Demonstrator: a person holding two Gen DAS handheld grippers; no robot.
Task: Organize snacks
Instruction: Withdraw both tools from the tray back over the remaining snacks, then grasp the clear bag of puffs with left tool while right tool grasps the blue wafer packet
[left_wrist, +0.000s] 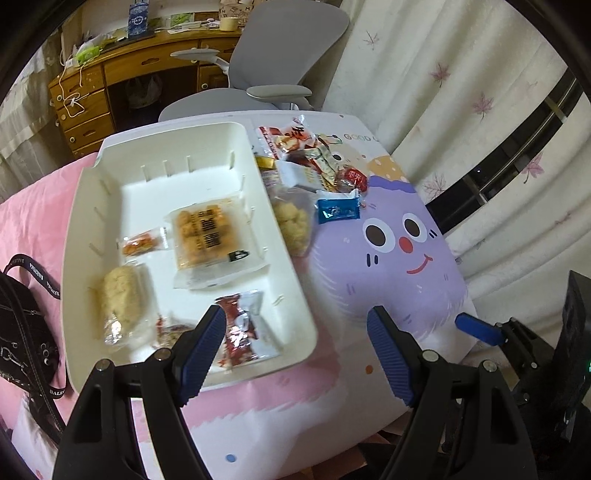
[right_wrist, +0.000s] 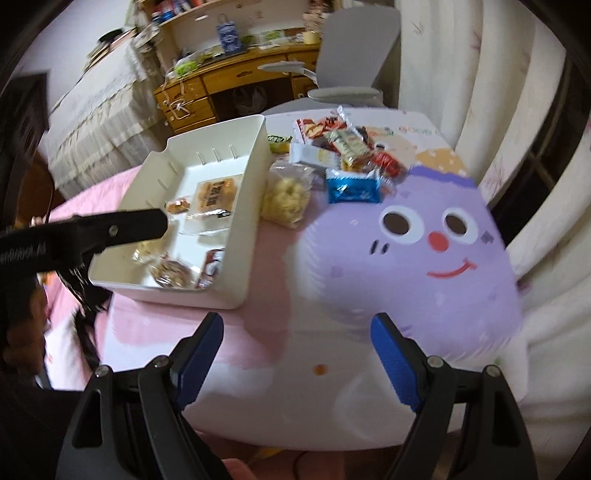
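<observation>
A white storage bin (left_wrist: 88, 206) lies on the table and holds several snack packs: an orange biscuit pack (left_wrist: 203, 236), a small orange pack (left_wrist: 142, 242), a rice bar (left_wrist: 118, 299) and a red-and-white pack (left_wrist: 243, 328). My left gripper (left_wrist: 295, 347) is open and empty above the bin's near right corner. A pile of loose snacks (left_wrist: 314, 155) lies right of the bin, with a blue pack (left_wrist: 338, 210) and a clear bag of puffs (left_wrist: 293, 221). My right gripper (right_wrist: 297, 354) is open and empty over the tablecloth, short of the blue pack (right_wrist: 352, 190) and the bin (right_wrist: 255, 177).
The tablecloth shows a purple cartoon face (left_wrist: 399, 236). A black bag (left_wrist: 22, 321) lies left of the bin. A grey office chair (left_wrist: 280, 70) and a wooden desk (left_wrist: 110, 81) stand behind the table. Curtains (left_wrist: 461, 74) hang on the right. The left gripper's arm (right_wrist: 92, 229) crosses the right wrist view.
</observation>
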